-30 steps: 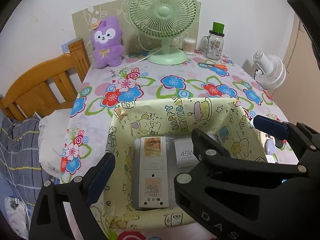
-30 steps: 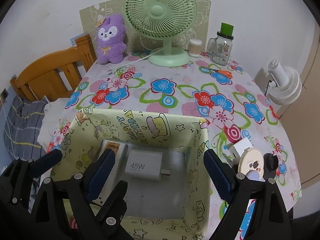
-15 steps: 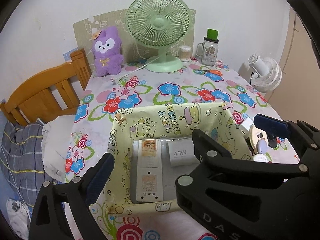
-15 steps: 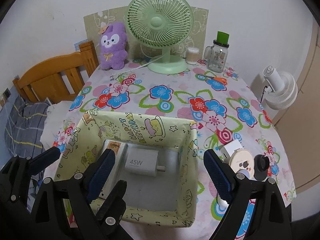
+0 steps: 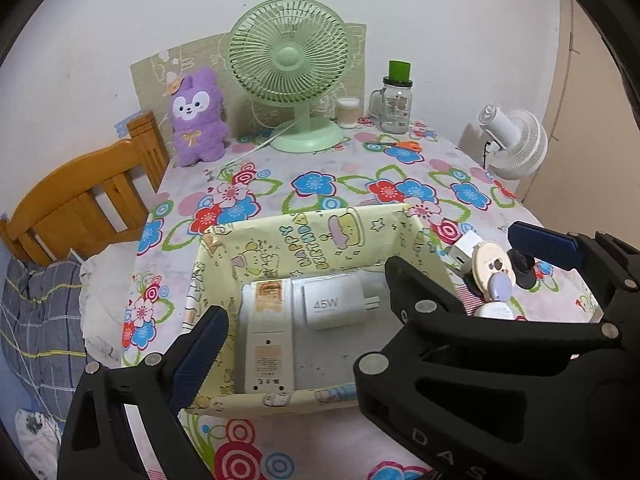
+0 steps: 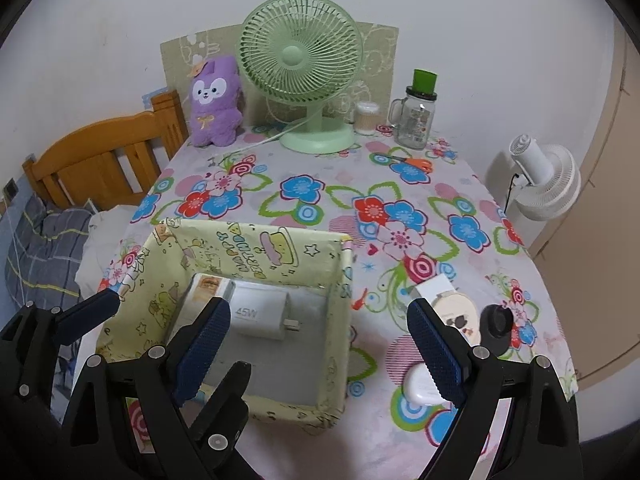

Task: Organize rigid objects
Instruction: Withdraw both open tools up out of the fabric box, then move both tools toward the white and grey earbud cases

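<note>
A yellow cartoon-print box (image 5: 304,236) (image 6: 260,246) sits at the near edge of the floral table. Inside lie a white power strip (image 5: 268,340) and a white 45W charger (image 5: 336,306) (image 6: 260,314). To the right of the box lie a white cube plug (image 6: 434,286), a round beige compact (image 6: 458,316) (image 5: 490,260), a black knob (image 6: 496,320) and a white charger (image 6: 420,386). My left gripper (image 5: 368,300) is open and empty, above the box's near side. My right gripper (image 6: 320,348) is open and empty, over the box's right wall.
At the table's back stand a green fan (image 6: 302,60), a purple plush (image 6: 214,100), a glass jar mug with green lid (image 6: 414,122), a small cup (image 6: 366,118) and orange scissors (image 6: 416,162). A wooden bed frame (image 6: 100,156) is left; a white fan (image 6: 544,178) stands right.
Both grippers have pulled back and up from the box, so more of the table and the items to the right of the box show. Both stay open and empty.
</note>
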The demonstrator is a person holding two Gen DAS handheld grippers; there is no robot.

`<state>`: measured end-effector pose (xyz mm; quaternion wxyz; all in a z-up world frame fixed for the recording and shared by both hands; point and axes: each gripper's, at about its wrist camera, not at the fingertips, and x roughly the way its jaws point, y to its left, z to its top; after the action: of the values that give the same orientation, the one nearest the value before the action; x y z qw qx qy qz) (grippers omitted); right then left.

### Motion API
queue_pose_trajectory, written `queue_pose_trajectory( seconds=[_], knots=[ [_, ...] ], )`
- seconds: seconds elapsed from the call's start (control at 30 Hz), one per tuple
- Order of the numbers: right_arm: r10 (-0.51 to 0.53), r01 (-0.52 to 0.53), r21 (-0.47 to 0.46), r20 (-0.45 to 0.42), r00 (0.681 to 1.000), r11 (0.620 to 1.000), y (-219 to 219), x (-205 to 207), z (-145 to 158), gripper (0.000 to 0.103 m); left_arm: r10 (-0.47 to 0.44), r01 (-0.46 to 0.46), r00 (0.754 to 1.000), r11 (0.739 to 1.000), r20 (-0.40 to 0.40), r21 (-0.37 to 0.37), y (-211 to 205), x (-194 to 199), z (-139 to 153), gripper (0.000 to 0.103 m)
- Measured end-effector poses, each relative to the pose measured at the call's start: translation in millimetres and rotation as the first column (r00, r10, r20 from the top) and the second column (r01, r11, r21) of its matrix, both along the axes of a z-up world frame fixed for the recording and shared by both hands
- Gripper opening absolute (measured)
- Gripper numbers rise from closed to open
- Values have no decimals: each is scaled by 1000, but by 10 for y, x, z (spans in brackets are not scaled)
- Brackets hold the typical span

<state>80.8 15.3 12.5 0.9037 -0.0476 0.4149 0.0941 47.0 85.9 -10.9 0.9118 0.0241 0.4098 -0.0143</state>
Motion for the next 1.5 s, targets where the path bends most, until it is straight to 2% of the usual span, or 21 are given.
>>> queue_pose_trajectory(
  seconds=[0.7,1.5],
  knots=[
    [-54,54,13,7,999,998,-591,-123,55,92,-75,75,997,997,12,-4,-550,-38,45,98],
    [-49,49,15,26,998,999,-1294,-35,-17,92,-69,69,998,997,4,-30,-1216,95,-58,98]
  ],
)
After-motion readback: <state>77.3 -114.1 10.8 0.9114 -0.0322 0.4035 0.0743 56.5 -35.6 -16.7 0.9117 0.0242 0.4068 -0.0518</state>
